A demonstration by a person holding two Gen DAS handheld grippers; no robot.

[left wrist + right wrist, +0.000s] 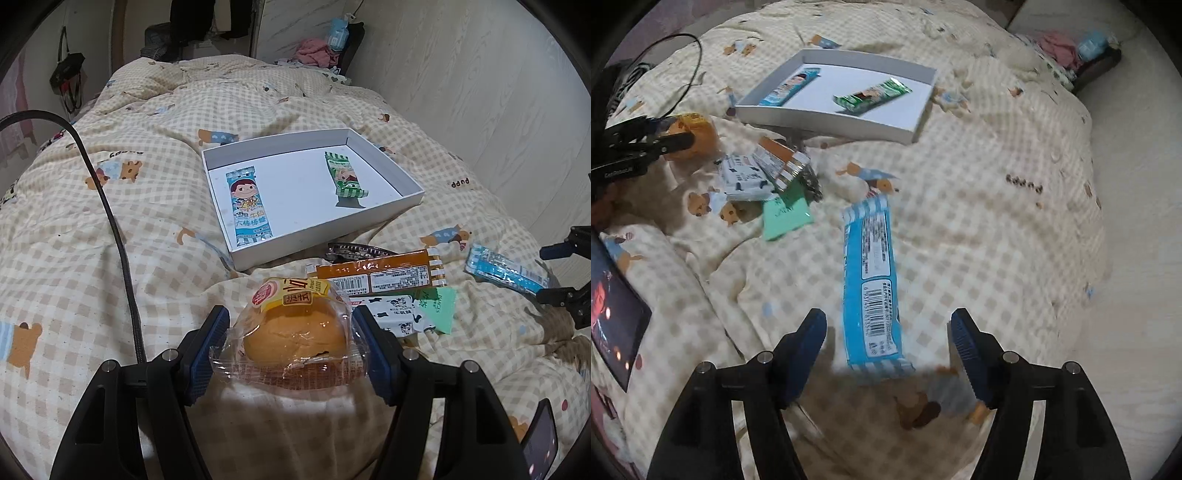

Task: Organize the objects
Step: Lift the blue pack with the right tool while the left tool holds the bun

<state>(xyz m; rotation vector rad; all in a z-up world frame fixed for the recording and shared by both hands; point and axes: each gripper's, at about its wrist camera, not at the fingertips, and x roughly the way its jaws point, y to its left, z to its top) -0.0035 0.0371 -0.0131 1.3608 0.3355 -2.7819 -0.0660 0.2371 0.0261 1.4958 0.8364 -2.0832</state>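
While near white tray (402,177): left tool (291,341) pinching wrapped bun (295,338); right tool (888,349) spread around blue bar (873,284).

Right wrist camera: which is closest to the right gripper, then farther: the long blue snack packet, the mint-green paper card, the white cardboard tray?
1. Long blue snack packet, between the right gripper's open jaws.
2. Mint-green paper card, upper left.
3. White cardboard tray, farthest, top.

In the left wrist view, bare floor lies open at the centre of the white box (384,162) between two candy packets (251,206), while a snack pile (388,288) crowds the bed (110,258) at lower right and a black cable (110,221) crosses the left.
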